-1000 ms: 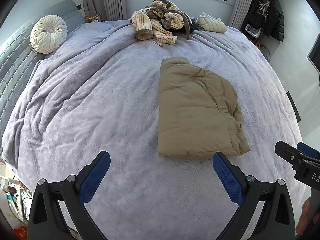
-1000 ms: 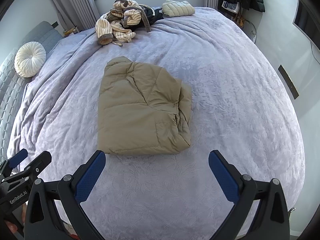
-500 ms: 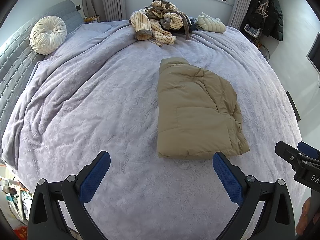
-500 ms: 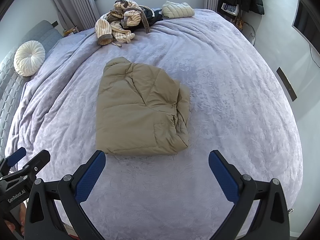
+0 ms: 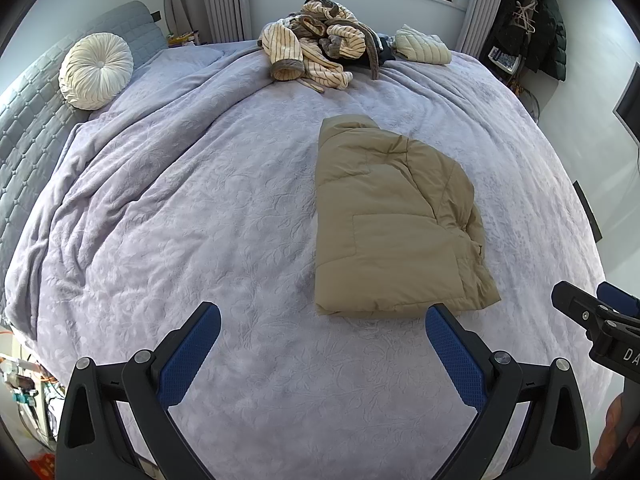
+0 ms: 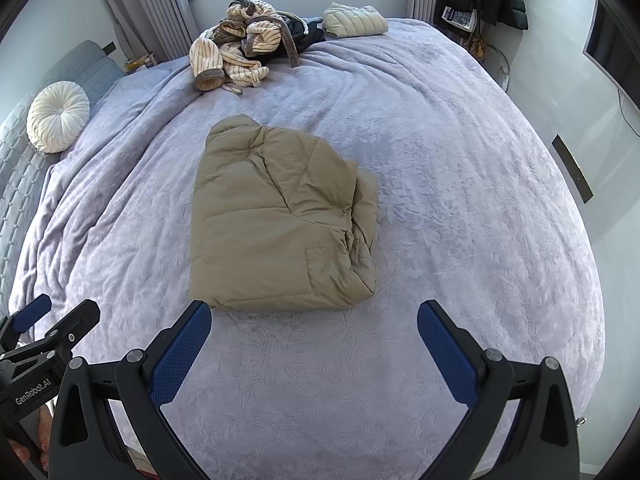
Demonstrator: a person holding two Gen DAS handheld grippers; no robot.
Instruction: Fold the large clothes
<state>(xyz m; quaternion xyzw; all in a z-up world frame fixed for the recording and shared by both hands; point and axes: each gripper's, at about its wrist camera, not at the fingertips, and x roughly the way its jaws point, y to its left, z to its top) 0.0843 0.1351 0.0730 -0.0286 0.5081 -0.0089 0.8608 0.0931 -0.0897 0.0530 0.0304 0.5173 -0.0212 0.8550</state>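
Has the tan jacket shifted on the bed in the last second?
No. The tan jacket lies in the same folded shape, equally far below the striped clothes pile; only the cameras drifted slightly.

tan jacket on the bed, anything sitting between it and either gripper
Nothing visible does. Only bare purple bedspread lies between the folded tan jacket and the open right gripper or open left gripper. The striped robe pile lies beyond it.
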